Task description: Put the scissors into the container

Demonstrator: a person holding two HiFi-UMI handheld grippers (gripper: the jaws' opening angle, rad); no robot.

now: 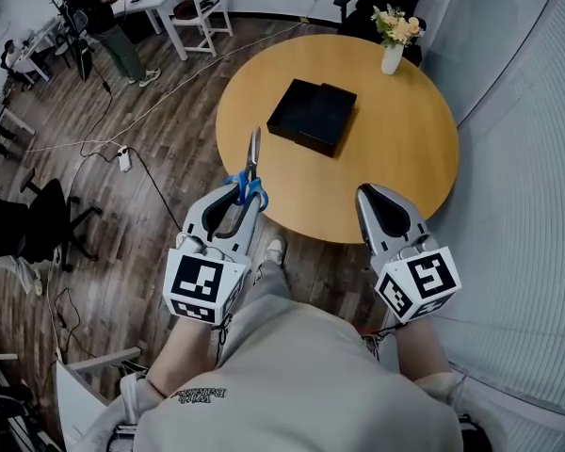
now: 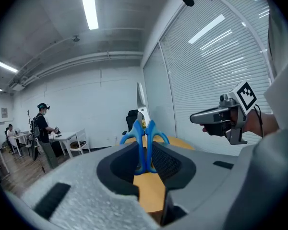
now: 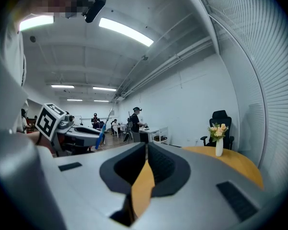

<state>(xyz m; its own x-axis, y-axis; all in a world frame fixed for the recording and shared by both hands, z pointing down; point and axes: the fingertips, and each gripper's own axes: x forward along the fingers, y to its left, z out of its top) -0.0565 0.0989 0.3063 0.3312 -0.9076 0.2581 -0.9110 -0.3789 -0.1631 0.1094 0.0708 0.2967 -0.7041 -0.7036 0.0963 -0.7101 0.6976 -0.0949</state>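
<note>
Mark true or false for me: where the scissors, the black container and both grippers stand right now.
The left gripper is shut on the scissors. True.
The scissors lie in the black container. False: they are held short of it, by the table's near edge.
The right gripper holds nothing. True: its fingers are together.
The vase of flowers stands in the container. False: it stands on the table beyond it.

Closed blue-handled scissors (image 1: 252, 169), handles clamped in the left claw (image 1: 244, 196), stand apart from the black container (image 1: 313, 114).
</note>
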